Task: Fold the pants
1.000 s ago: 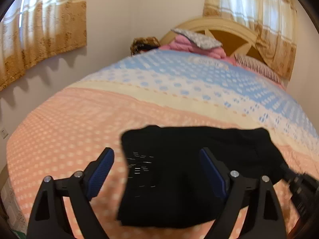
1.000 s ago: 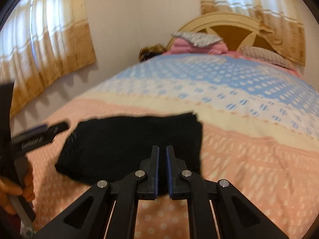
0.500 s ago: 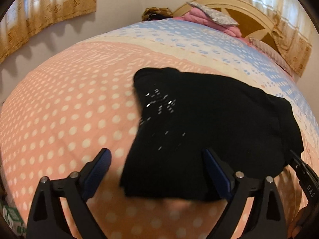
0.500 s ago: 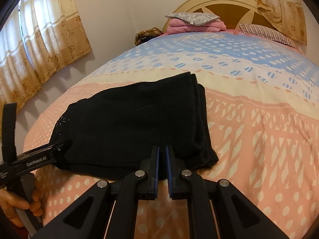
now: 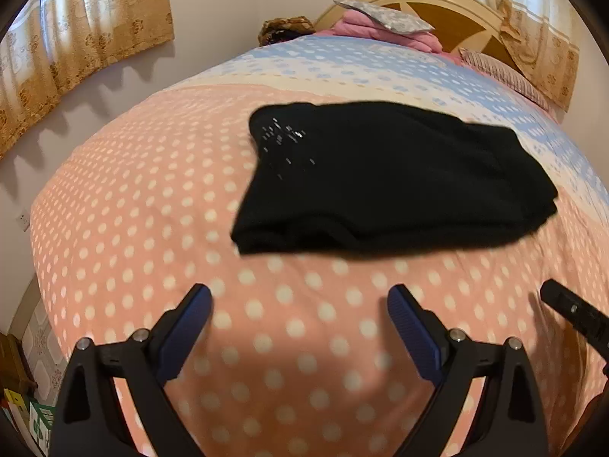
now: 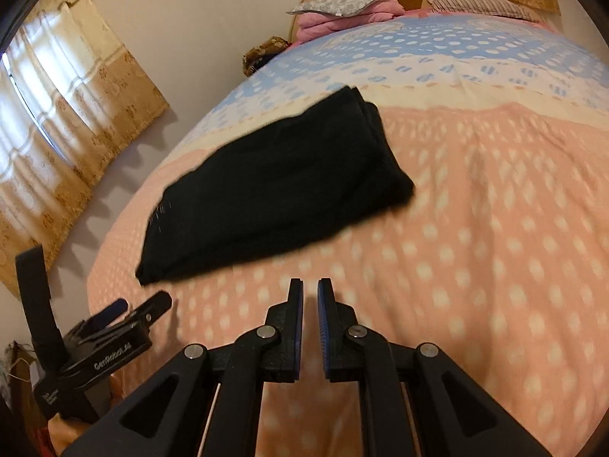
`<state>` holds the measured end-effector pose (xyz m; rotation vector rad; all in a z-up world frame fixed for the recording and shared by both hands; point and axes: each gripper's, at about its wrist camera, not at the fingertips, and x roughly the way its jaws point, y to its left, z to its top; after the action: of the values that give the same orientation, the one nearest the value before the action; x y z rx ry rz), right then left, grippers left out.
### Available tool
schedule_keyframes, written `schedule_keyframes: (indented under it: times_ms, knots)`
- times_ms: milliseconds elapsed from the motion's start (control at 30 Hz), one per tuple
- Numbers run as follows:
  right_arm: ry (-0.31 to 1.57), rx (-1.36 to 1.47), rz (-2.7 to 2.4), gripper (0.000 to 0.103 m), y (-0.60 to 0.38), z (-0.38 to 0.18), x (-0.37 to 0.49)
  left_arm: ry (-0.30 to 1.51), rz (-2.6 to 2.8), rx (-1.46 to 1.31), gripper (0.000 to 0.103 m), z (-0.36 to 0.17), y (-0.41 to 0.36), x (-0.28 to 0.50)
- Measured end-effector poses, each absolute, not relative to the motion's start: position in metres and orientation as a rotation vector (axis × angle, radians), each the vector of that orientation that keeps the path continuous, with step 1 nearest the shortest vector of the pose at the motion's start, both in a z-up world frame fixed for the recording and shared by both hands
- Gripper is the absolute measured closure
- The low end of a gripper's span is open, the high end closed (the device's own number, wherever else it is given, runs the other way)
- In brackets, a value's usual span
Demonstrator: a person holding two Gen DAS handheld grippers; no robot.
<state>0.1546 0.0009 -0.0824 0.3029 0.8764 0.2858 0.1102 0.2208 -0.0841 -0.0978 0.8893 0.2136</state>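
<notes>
Pants lie folded on bedspread, beyond spread left claw and closed right claw.

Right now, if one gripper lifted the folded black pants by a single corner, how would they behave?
The folded black pants would probably sag and unfold: the stacked layers at the right end are soft and loose. They look light, a thin bundle barely denting the dotted bedspread. Pushed, they would likely bunch rather than slide on that cloth.

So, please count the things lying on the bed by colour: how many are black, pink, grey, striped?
Black: 1, the folded pants
Pink: 1, the blanket pile
Grey: 1, the patterned pillow
Striped: 1, the pillow
Total: 4
</notes>
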Motion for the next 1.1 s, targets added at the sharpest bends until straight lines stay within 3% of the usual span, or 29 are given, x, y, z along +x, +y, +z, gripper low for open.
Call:
schedule_keyframes:
  times_ms: [233,300,367,667,833,1100]
  knots:
    - [0.880,0.281,0.233,0.089,-0.007,-0.084,0.121,0.859,0.203,-0.028,0.007,-0.078,0.198,0.093]
    - [0.870,0.283,0.226,0.064,-0.010,-0.085,0.114,0.849,0.199,-0.005,0.007,-0.075,0.193,0.087]
    - [0.854,0.294,0.221,0.046,-0.013,-0.084,0.106,0.837,0.195,0.004,0.007,-0.073,0.189,0.080]
    - [0.686,0.281,0.209,0.044,-0.018,-0.030,0.068,0.716,0.196,0.041,0.006,-0.034,0.178,0.046]
    - [0.575,0.290,0.188,0.037,-0.014,-0.001,0.041,0.669,0.227,0.053,0.002,-0.017,0.184,0.022]
    - [0.503,0.248,0.176,0.037,0.003,0.016,0.013,0.597,0.224,0.051,0.002,-0.004,0.183,0.006]
